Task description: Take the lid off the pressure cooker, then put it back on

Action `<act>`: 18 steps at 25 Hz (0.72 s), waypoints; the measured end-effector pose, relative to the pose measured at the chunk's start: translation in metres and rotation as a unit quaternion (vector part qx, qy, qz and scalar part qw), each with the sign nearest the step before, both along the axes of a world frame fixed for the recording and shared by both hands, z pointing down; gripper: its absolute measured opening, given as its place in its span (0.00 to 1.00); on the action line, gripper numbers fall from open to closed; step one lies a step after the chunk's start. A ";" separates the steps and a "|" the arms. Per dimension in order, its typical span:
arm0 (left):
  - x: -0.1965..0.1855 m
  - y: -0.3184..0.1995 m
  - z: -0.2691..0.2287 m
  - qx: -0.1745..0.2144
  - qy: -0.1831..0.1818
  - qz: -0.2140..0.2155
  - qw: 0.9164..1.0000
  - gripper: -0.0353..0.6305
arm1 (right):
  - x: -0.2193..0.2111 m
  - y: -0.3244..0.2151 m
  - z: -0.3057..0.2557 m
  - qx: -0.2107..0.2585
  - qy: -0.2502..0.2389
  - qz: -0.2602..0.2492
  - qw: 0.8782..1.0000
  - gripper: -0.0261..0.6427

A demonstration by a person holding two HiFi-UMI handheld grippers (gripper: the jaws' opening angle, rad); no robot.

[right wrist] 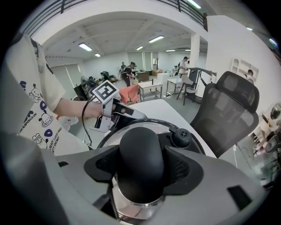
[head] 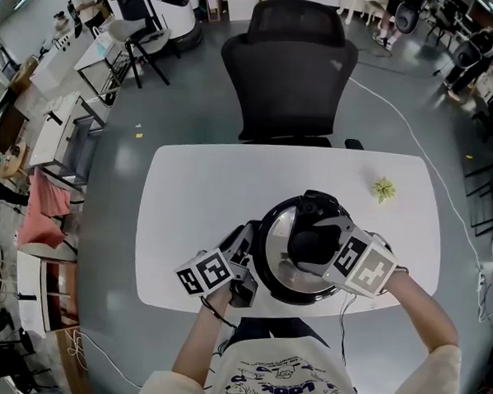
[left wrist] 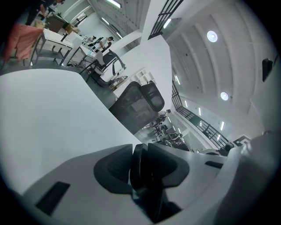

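Lid (head: 282, 239) sits flat on the cooker (head: 263, 275), not yet off. The cooker stands upright on the near half of the tabletop (head: 197, 198), right of centre, close to my body.

Orientation: the lid is round, so it has no true long axis. The knob (right wrist: 140, 149) points straight up from its centre. A black bar runs from the knob to the valve (right wrist: 181, 137) at the far rim, towards the chair (head: 290, 71); that line is the only heading the lid shows.

Right tongs (right wrist: 141, 173): they come down from above with a pad on each side of the knob, and I see no gap on either side. I read this as pinching the knob.

Left tongs (left wrist: 141, 176): nearly level at the cooker's left side, clamped on a thin dark handle (left wrist: 139, 154) of the cooker.

Step in hand, as I judge it: the first, grip taken for lifting the lid.

Next move, my estimate: the left tongs hold the body still while the right tongs turn the lid to free it, if it is locked, then raise it straight up clear of the rim. A slanted pull may jam the lid or drag the cooker. I cannot tell from here whether it is locked.
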State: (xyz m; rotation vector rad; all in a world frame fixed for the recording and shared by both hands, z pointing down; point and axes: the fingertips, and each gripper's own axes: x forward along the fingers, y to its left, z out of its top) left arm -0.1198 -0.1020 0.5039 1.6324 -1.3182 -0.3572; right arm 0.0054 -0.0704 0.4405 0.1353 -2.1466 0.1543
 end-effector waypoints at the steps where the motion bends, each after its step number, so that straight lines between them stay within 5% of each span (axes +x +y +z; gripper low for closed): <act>1: 0.000 0.000 0.000 0.000 -0.001 0.000 1.000 0.24 | 0.000 0.000 0.001 -0.003 0.010 -0.006 1.000 0.51; 8: -0.001 0.001 0.000 -0.002 -0.004 -0.003 1.000 0.24 | 0.000 0.003 0.004 -0.015 0.070 -0.029 0.997 0.50; 18: -0.001 0.002 0.000 -0.007 -0.015 -0.018 1.000 0.24 | 0.001 0.004 0.004 -0.017 0.075 -0.026 0.997 0.49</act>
